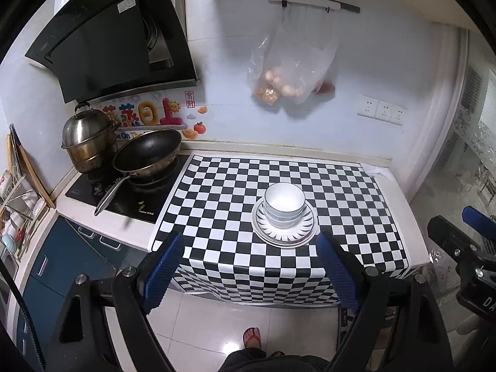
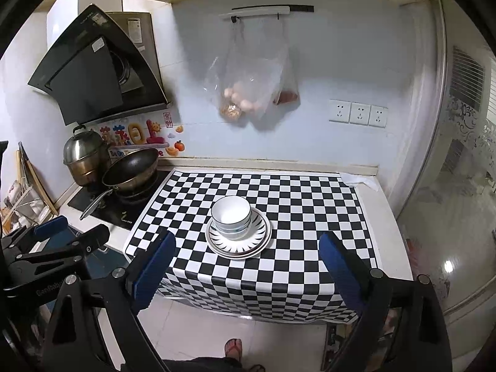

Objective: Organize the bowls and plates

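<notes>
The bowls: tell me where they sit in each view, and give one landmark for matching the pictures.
Left wrist: bowls right of centre, stacked on the plates, just beyond the right finger's tip.
Right wrist: bowls left of centre, on the plates, between the two fingers.
Shared landmark: the wok on the stove, left.

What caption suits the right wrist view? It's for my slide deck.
Open right gripper facing nested bowls stacked on plates atop a checkered cloth.

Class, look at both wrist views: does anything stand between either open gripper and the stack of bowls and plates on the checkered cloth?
Nothing visible does. Only bare checkered cloth lies between the left gripper, the right gripper and the bowls stacked on the plates. The wok sits well off to the left.
</notes>
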`<state>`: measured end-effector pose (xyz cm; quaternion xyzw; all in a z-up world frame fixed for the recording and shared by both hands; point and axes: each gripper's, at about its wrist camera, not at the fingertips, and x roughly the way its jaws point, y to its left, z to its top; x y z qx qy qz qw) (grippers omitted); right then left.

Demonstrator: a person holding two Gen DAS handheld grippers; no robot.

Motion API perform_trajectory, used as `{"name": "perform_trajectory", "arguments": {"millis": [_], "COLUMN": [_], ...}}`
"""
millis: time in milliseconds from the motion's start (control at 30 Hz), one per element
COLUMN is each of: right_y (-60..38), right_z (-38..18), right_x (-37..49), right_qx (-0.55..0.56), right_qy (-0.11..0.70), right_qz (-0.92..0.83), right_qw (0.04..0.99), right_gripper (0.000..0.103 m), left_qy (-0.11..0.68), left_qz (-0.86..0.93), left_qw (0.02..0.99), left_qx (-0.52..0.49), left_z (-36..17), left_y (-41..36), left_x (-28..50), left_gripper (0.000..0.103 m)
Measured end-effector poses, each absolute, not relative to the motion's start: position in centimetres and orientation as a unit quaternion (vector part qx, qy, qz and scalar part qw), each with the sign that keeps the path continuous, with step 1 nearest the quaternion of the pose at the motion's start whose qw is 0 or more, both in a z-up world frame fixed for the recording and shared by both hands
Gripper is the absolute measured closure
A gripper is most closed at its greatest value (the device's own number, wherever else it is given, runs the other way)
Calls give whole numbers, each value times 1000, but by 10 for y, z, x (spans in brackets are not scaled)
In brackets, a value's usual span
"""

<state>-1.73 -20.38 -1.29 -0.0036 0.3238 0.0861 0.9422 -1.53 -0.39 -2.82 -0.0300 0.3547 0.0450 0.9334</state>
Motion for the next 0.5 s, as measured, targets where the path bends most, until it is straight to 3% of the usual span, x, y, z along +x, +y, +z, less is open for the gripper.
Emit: {"name": "perform_trajectory", "arguments": {"millis": [500], "right_y": [-207], "right_z": [-20], "right_x": [-8], "right_qx": [-4], "right_qy": [334], "right_qz": [81], "right_qw": [939], "right_gripper": [7], "left_qy": [354], "left_qz": [43], "left_qw": [934], "left_qx": [-30], "left_z": [-29], "left_y": [0], "left_x": [-13], "left_gripper": [16]}}
